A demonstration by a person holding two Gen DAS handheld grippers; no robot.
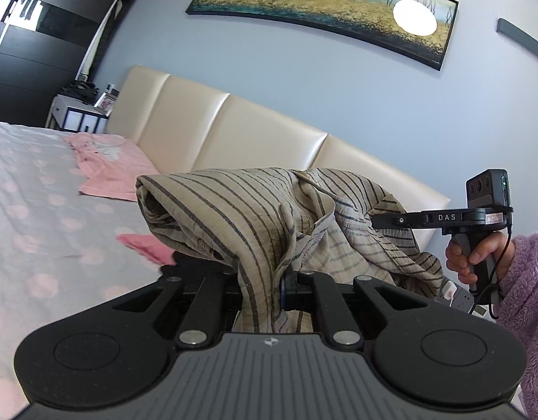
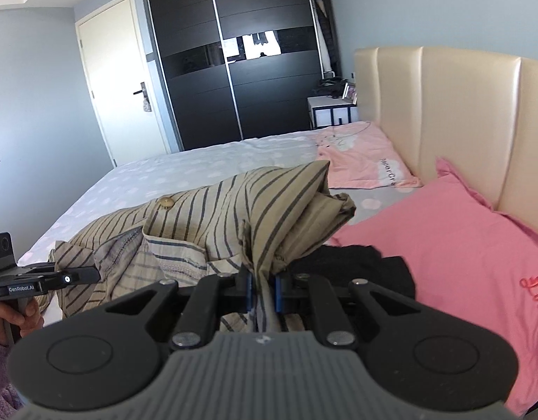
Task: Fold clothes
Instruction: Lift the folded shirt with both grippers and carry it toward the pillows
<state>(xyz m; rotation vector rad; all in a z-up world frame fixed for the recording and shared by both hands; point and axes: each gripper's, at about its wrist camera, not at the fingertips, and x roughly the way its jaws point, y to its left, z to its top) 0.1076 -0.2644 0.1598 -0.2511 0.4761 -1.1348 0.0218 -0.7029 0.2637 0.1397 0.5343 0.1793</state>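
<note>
The left tool (image 1: 262,290) is pinched tight on a fold of the striped beige shirt (image 1: 234,210), the cloth squeezed between its blue pads and draping over the front of it. The right tool (image 2: 263,288) is clamped on another fold of the same shirt, its jaws nearly together with fabric bunched between them. The shirt hangs in a rumpled heap between the two, lifted above the bed (image 2: 185,168), a round tan button (image 2: 166,202) showing near its upper edge. A hand in a fuzzy lilac sleeve (image 1: 528,280) grips the right tool's handle. Beyond lie a black garment (image 2: 367,262), a pink pillow (image 2: 461,245) against the cream headboard (image 2: 461,122), and a paler pink pillow (image 2: 360,154) farther along.
</note>
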